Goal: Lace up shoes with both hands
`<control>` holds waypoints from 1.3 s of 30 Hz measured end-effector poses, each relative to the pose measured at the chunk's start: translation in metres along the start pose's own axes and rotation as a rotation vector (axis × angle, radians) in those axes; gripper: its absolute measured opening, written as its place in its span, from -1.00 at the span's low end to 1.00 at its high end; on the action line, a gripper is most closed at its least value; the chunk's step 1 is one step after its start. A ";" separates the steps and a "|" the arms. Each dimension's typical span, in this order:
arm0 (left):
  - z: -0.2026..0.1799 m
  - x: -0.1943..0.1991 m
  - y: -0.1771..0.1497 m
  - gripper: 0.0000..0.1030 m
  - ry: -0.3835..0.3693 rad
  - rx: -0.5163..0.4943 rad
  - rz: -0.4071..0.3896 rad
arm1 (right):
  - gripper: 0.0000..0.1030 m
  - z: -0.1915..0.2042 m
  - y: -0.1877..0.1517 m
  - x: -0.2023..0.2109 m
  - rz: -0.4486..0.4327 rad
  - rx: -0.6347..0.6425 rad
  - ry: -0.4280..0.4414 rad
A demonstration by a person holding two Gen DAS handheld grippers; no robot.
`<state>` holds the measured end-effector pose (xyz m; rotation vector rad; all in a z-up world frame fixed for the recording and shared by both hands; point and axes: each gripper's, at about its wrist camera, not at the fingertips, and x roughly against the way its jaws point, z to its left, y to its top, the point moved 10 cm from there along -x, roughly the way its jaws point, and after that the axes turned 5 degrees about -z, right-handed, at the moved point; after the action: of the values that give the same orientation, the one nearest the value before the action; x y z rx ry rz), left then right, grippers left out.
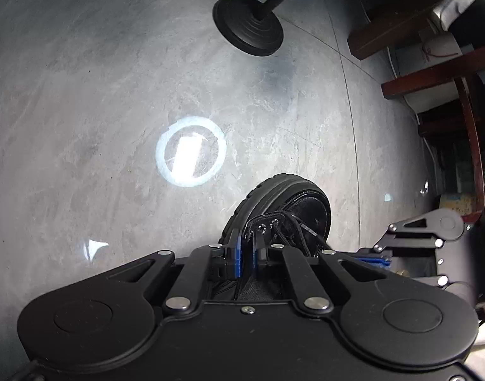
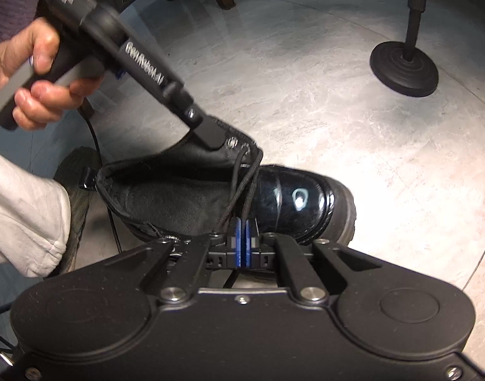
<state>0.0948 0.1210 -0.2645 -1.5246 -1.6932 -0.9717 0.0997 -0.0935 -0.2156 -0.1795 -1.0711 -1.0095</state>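
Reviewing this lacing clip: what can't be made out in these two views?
- Left wrist view: the boot's heel and shaft, hidden behind the left gripper.
- Right wrist view: the lace end at the right gripper, lost between the pads.
- Right wrist view: the boot's near side, covered by the gripper body.
- Both views: the stand's top, cut off by the edge.
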 end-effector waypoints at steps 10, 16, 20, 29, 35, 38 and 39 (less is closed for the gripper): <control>0.000 0.001 0.000 -0.86 -0.004 -0.022 0.000 | -0.93 -0.008 0.032 -0.033 0.111 -0.381 0.303; -0.004 0.003 0.000 -0.85 -0.002 -0.031 -0.002 | -0.93 -0.007 0.013 -0.036 0.180 -0.451 0.267; -0.008 0.005 -0.001 -0.85 0.007 -0.053 -0.006 | -0.93 -0.006 0.012 -0.033 0.176 -0.454 0.231; -0.010 0.010 -0.002 -0.82 0.015 -0.063 -0.006 | -0.93 -0.009 0.014 -0.036 0.168 -0.489 0.181; -0.006 0.007 -0.001 -0.79 0.011 -0.055 -0.008 | -0.93 -0.004 0.018 -0.041 0.170 -0.484 0.178; -0.003 0.005 0.000 -0.78 0.009 -0.049 -0.007 | -0.93 -0.001 0.018 -0.040 0.169 -0.479 0.181; -0.003 0.005 -0.001 -0.78 0.007 -0.044 -0.007 | -0.93 0.000 0.017 -0.039 0.172 -0.478 0.183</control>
<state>0.0937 0.1209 -0.2587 -1.5435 -1.6833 -1.0228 0.1086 -0.0603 -0.2414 -0.5473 -0.6231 -1.0890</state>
